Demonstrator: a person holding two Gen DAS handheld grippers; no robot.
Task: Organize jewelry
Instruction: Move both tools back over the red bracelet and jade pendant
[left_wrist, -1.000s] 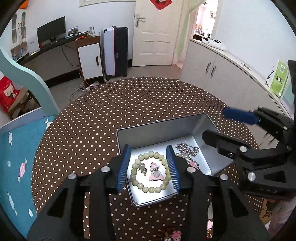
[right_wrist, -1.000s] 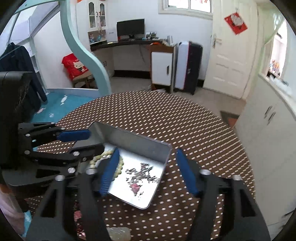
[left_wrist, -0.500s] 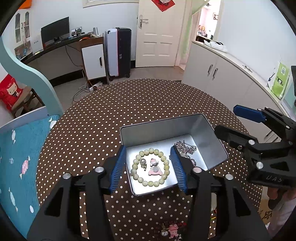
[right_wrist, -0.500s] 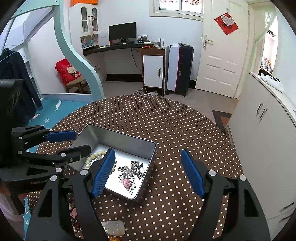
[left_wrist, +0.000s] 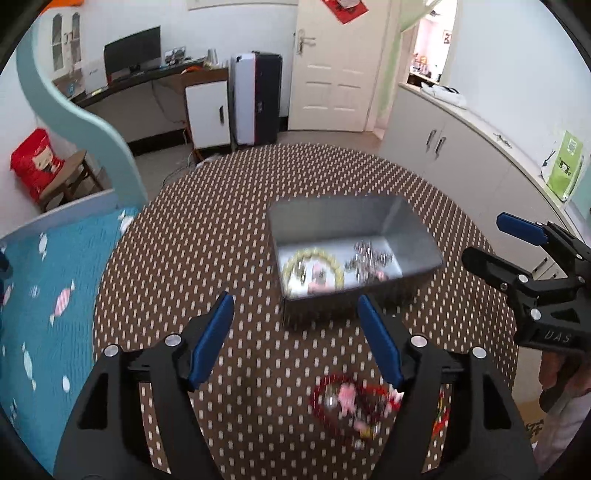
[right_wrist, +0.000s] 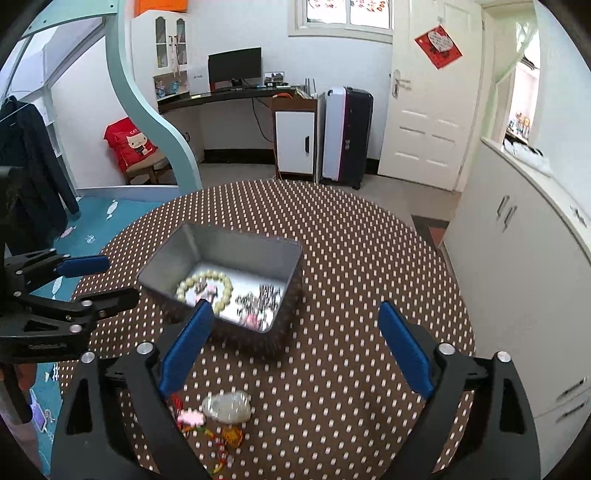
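A silver metal tin (left_wrist: 343, 221) (right_wrist: 236, 254) sits on the polka-dot table. It holds a pale bead bracelet (left_wrist: 312, 267) (right_wrist: 205, 286) around a pink charm, and a silver chain (left_wrist: 369, 258) (right_wrist: 262, 295). My left gripper (left_wrist: 295, 332) is open and empty, above the table in front of the tin. A red bracelet with pink charms (left_wrist: 351, 400) lies below it. My right gripper (right_wrist: 295, 343) is open and empty, near the tin's front. A clear stone piece (right_wrist: 227, 406) and red and pink trinkets (right_wrist: 192, 419) lie beneath it.
The round brown polka-dot table (left_wrist: 221, 229) (right_wrist: 351, 240) has a blue bed (left_wrist: 44, 288) at its left and white cabinets (right_wrist: 517, 240) at its right. Each gripper shows in the other's view: the right (left_wrist: 535, 273), the left (right_wrist: 66, 291).
Both grippers have pulled back and up from the tin and opened wider. The loose jewelry on the near table edge has come into view.
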